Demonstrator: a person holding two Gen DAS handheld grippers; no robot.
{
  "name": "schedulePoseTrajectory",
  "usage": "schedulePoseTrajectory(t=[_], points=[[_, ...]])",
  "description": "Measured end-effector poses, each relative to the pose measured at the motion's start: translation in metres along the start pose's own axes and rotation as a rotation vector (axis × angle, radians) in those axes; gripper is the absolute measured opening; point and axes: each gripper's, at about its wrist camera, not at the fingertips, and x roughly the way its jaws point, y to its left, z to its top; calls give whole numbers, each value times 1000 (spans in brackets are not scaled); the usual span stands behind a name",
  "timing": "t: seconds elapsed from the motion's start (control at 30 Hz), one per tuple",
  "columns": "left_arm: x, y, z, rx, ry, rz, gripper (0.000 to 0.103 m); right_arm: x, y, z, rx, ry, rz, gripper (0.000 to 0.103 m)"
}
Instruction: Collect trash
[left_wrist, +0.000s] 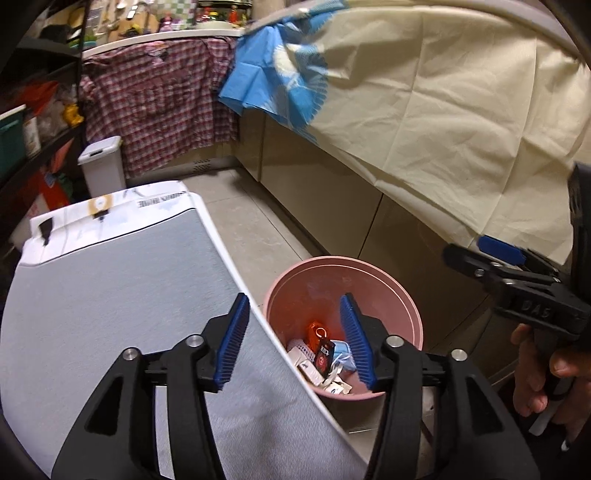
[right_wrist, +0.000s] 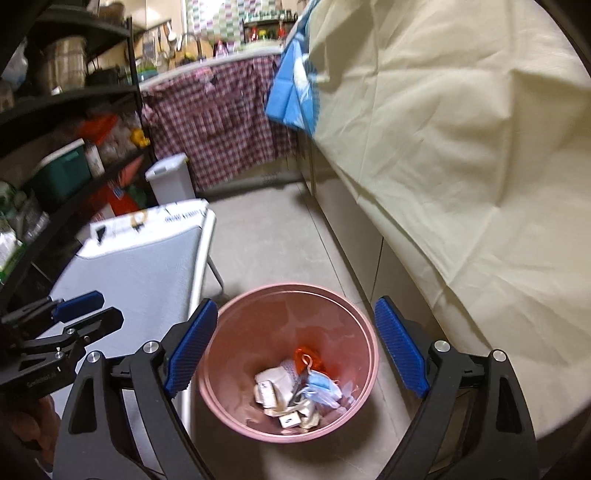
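Observation:
A pink bin (left_wrist: 369, 266) stands on the floor beside a grey table; it also shows in the right wrist view (right_wrist: 236, 417). Inside lies trash (right_wrist: 295, 395): white paper scraps, a blue face mask (right_wrist: 323, 384), an orange wrapper (left_wrist: 317, 329) and a small dark packet (left_wrist: 325, 355). My left gripper (left_wrist: 293, 343) is open and empty, over the table edge and the bin's left rim. My right gripper (right_wrist: 297, 350) is open and empty, above the bin's mouth. Each gripper shows in the other's view, the right one (left_wrist: 476, 254) and the left one (right_wrist: 88, 314).
The grey table (left_wrist: 110, 295) with a white rim stands left of the bin. A cream cloth (right_wrist: 461, 147) hangs over the cabinet on the right. A white lidded bin (right_wrist: 170, 177) and black shelves (right_wrist: 66, 155) stand at the back left. Tiled floor (right_wrist: 266, 236) runs between.

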Motion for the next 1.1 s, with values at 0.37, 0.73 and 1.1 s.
schedulePoseTrajectory(t=[0.37, 0.73, 1.1], points=[[-68, 10, -42, -108, -13, 153, 71, -83, 9, -31, 3, -82, -16, 94], [-114, -23, -98, -165, -18, 219, 77, -126, 22, -74, -77, -44, -72, 94], [-115, -26, -95, -152, -38, 247, 77, -125, 21, -77, -67, -41, -80, 94]])
